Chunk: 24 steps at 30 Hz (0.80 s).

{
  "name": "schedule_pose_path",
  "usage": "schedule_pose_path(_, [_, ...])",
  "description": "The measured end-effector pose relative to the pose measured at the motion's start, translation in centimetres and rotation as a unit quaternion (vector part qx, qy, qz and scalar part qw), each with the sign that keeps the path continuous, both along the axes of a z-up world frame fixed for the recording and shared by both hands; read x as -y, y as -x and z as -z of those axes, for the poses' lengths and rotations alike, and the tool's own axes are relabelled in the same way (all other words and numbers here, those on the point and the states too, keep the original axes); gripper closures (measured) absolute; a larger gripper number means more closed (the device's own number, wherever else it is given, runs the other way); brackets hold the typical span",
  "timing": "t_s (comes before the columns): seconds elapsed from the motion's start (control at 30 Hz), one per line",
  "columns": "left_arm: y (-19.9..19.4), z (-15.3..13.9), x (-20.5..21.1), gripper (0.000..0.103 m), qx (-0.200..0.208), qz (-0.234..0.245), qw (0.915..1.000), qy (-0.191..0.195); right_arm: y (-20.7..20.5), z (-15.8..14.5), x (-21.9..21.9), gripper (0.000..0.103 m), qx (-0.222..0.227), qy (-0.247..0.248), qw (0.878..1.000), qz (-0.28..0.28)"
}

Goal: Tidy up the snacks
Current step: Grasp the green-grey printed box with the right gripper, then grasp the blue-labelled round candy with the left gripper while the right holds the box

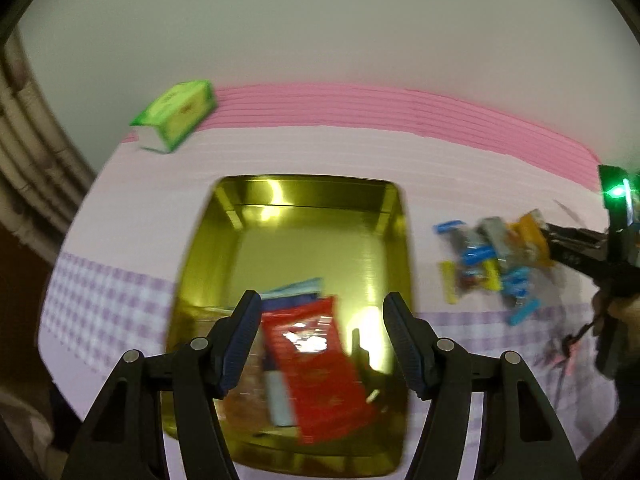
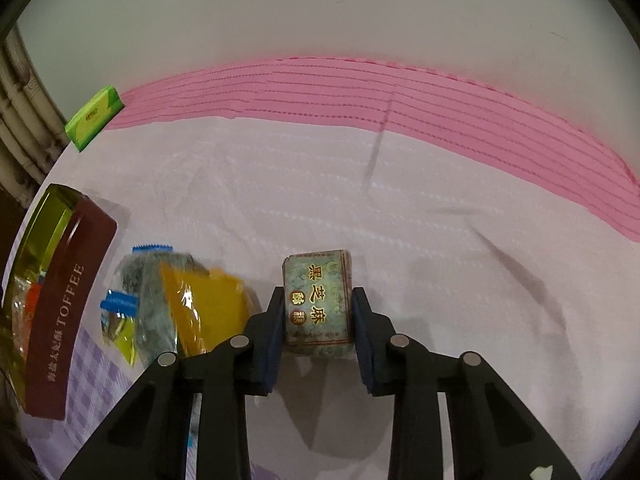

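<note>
Left wrist view: we see a desk under a pale pink cloth (image 1: 304, 152), quilted, with a bright pink ribbed band along the far edge and lilac gingham nearer us; a plain white wall stands behind. A green carton (image 1: 176, 118) sits at the far left corner. The left gripper (image 1: 322, 340) hangs over an open gold tin (image 1: 320, 248), mirror-shiny inside, its jaws wide and holding nothing. Below them in the tin lies a glossy red packet (image 1: 316, 368), blurred. A heap of wrapped sweets (image 1: 490, 260) lies right of the tin.

Right wrist view: same cloth and wall. The right gripper (image 2: 318, 308) has its jaws narrow, clamped on the two sides of a mottled grey-green sesame candy packet (image 2: 318, 304) with gold characters. Left of it lie crinkled wrappers and the tin's maroon "TOFFEE" side.
</note>
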<state>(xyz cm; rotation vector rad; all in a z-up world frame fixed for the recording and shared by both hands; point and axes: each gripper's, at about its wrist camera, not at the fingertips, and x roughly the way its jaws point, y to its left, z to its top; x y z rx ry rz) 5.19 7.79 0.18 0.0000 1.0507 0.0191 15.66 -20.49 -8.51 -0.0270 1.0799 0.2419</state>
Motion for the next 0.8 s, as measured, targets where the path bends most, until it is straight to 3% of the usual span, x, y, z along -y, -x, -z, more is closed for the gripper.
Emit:
schedule_pose_path(0.3, [-0.6, 1.2, 5.8, 0.039, -0.03, 0.051, 0.9966, 0.058, 4.7, -0.1, 3.2, 0.075, 0.035, 0.031, 0.998, 0.047])
schedule_pose_path(0.6, [-1.9, 3.2, 10.2, 0.039, -0.082, 0.057, 0.9901, 0.098, 6.3, 0.3, 8.2, 0.075, 0.055, 0.03, 0.99, 0.126])
schedule_pose_path(0.8, [-3.3, 3.6, 12.4, 0.039, -0.107, 0.047, 0.9856, 0.122, 6.3, 0.6, 8.5, 0.075, 0.068, 0.026, 0.988, 0.135])
